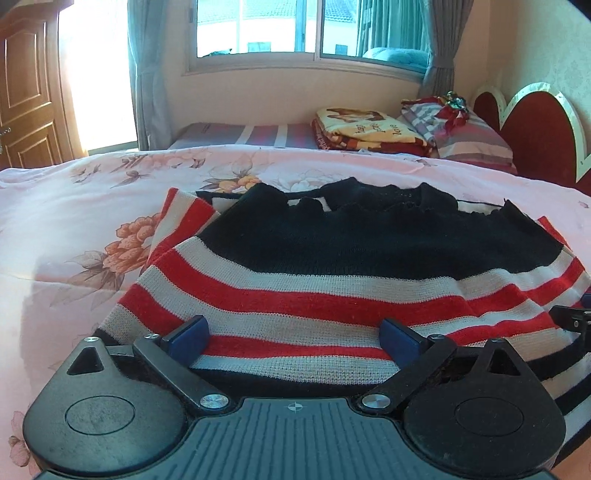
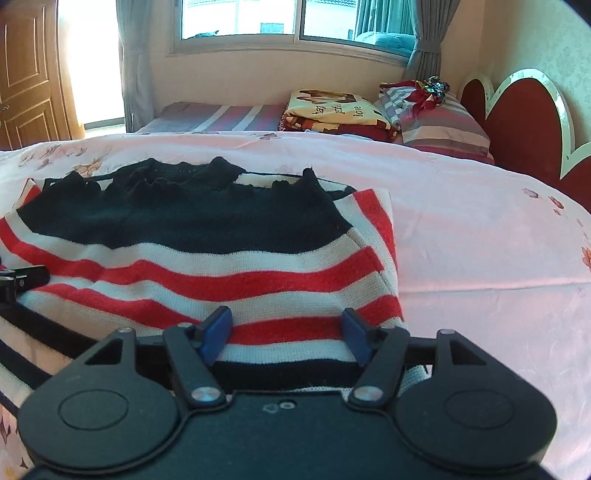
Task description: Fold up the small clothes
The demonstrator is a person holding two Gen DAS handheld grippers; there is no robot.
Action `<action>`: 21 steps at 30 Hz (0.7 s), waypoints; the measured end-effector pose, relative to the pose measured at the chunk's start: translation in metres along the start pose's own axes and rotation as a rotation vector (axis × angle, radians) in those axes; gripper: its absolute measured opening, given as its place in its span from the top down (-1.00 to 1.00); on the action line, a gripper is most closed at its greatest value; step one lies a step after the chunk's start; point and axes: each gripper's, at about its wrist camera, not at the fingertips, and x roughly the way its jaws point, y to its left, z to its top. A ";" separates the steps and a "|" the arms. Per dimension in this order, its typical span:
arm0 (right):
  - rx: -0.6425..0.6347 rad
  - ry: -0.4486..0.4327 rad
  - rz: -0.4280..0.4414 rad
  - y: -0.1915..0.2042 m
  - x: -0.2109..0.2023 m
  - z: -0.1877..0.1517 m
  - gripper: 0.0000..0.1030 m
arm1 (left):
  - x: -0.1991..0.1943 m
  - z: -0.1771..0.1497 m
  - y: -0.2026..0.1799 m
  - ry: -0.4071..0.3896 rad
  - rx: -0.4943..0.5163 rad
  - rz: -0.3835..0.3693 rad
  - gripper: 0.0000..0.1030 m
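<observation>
- left hand-held gripper (image 1: 293, 338) stands released, its blue pads (image 1: 190, 332) spread wide over the near hem of the striped sweater (image 1: 332, 266); the knit lies flat between the pads and neither presses on it
- right hand-held gripper (image 2: 286, 332) is also released, blue pads (image 2: 218, 328) apart with the sweater's red and white stripes showing between them, no pinch on the cloth
- in the left wrist view a black piece of the other gripper shows at 3 o'clock, resting at the sweater's edge; in the right wrist view its counterpart sits at 9 o'clock
- the sweater lies on the bed (image 1: 92, 206), folded, its black upper part and collar toward 12 o'clock, a striped fold tucked along each side
- pink floral bedspread (image 2: 480, 240) spreads around the sweater on all sides
- beyond, at 1 o'clock, a folded yellow and red blanket (image 1: 354, 127) lies beside a striped pillow (image 1: 469, 142)
- red scalloped headboard (image 1: 535, 133) at 2 o'clock
- window (image 1: 295, 29) with grey curtains at 12 o'clock, wooden door (image 1: 26, 92) at 10 o'clock
</observation>
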 end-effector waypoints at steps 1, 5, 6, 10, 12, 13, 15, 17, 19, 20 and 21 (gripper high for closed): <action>0.003 0.000 -0.004 0.001 -0.001 0.000 -0.23 | 0.000 -0.001 0.000 -0.006 0.008 -0.004 -0.90; 0.007 -0.011 -0.023 0.004 -0.001 -0.001 -0.25 | 0.001 0.001 0.000 -0.010 0.014 -0.011 -0.92; 0.010 -0.011 -0.027 0.004 -0.001 -0.001 -0.25 | 0.002 0.002 0.001 -0.006 0.014 -0.014 -0.92; 0.014 0.027 -0.013 0.002 0.001 0.009 -0.25 | -0.001 0.014 0.001 0.023 0.020 -0.023 -0.91; 0.026 0.041 0.008 -0.003 -0.002 0.020 -0.07 | -0.003 0.023 0.002 0.000 0.013 -0.038 -0.92; 0.041 0.027 0.015 -0.005 -0.005 0.027 0.06 | -0.002 0.030 0.003 -0.011 0.009 -0.044 -0.92; 0.066 -0.004 0.025 -0.007 -0.006 0.042 0.12 | 0.010 0.042 0.002 -0.003 0.010 -0.049 -0.92; 0.057 0.001 0.026 0.000 0.006 0.057 0.12 | 0.029 0.051 0.005 0.028 -0.009 -0.043 -0.92; 0.054 0.017 0.034 0.009 0.023 0.066 0.12 | 0.048 0.054 0.013 0.044 -0.034 -0.012 -0.92; 0.050 0.020 0.035 0.014 0.031 0.067 0.12 | 0.054 0.055 0.015 0.038 -0.032 0.001 -0.92; 0.038 0.024 0.035 0.021 0.040 0.068 0.12 | 0.060 0.057 0.016 0.035 -0.016 0.009 -0.92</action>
